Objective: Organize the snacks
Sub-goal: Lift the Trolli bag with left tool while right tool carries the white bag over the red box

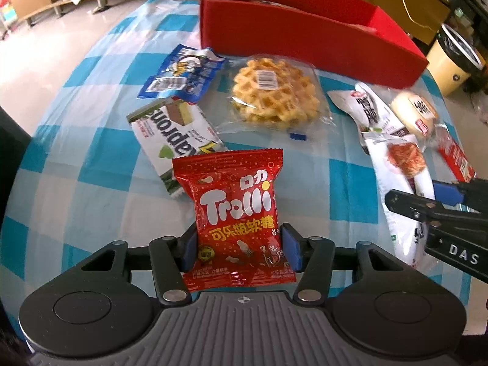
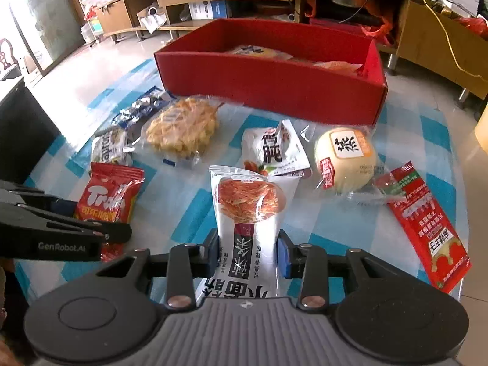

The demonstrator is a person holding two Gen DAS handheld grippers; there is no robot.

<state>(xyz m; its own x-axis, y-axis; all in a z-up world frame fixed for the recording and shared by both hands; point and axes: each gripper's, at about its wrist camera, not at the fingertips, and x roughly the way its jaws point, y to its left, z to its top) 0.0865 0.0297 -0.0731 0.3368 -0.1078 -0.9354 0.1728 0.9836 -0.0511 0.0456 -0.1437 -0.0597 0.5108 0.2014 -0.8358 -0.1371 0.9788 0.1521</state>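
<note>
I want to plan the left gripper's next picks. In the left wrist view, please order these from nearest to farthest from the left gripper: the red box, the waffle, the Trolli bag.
1. Trolli bag: between the pads of the left gripper.
2. Waffle: further ahead, mid-table, slightly right.
3. Red box: at the table's far edge, behind the waffle.

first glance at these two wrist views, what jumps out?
Both tongs are clamped on packets: the left tongs on the red Trolli bag, the right tongs on a tall white snack pouch. Behind the loose snacks on the blue checked cloth stands a red box, already holding some packets.
</note>
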